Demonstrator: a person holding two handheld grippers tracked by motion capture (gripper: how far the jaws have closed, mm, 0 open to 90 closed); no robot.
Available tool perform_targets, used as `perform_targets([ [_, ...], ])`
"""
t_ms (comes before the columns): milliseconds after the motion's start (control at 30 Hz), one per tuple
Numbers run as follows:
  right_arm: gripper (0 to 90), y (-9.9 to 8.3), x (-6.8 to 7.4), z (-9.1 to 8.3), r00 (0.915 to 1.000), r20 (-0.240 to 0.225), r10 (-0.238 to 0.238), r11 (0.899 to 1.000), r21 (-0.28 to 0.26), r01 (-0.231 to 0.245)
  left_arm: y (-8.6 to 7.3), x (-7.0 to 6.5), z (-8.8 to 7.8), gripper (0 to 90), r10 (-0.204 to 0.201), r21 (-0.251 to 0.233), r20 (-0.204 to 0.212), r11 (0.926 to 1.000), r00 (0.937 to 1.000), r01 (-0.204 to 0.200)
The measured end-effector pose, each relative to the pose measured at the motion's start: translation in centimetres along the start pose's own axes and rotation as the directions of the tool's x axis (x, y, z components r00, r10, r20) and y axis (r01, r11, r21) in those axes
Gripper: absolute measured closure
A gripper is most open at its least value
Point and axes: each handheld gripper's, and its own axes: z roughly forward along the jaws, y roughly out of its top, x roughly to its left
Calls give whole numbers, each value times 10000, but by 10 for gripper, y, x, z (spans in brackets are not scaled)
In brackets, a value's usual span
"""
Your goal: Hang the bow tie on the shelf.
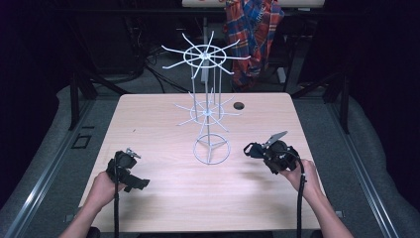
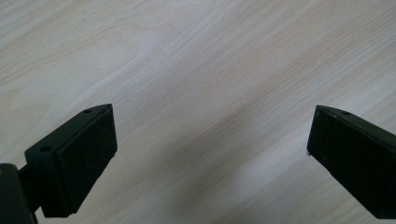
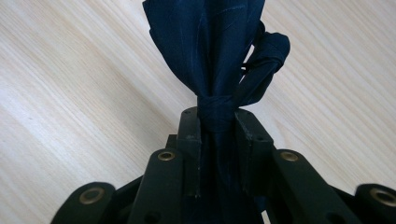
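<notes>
1. Dark blue cloth [image 3: 210, 51], knotted into a bundle, is held by the right gripper [image 3: 217, 119] just above the wooden table [image 1: 163, 198], at the near right, right of the wire stand's ring base; in the high view it shows as a small dark lump [image 1: 253, 149] at that gripper's tip [image 1: 257, 150].
2. The right gripper's jaws are pressed together on the cloth just below a wrapped band, so the bundle is pinched at its narrow neck.
3. The cloth is judged light, soft and limp: folds and creases are seen, and a twisted loop stands out on one side. It is not thought fragile or slippery, though slack parts may sag or catch.
4. The knotted neck is judged the best place to take hold, since the fabric is gathered and thick there; the loop could be caught over a thin prong.
5. The left gripper [image 2: 210, 135] is spread wide over bare table at the near left, with nothing between its jaws; its pads [image 2: 88, 154] look finely textured.
6. The white wire stand [image 1: 207, 106] is seen in the middle of the table: a thin upright post, two tiers of radiating prongs and a ring base. It looks stiff but light, and may be tipped by a pull.
7. The table top is a pale, smooth wood grain.
</notes>
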Motion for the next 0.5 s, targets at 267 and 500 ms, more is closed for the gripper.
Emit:
perform_targets([
  [267, 736, 3, 2, -5, 9997, -221, 131, 9991, -391, -139, 0, 0, 0, 18, 4, -50, -4, 10000, 10000, -4],
  [500, 736, 7, 5, -13, 10000, 23, 33, 9957, -926, -30, 1, -1, 1, 19, 5, -80, 36, 10000, 10000, -4],
])
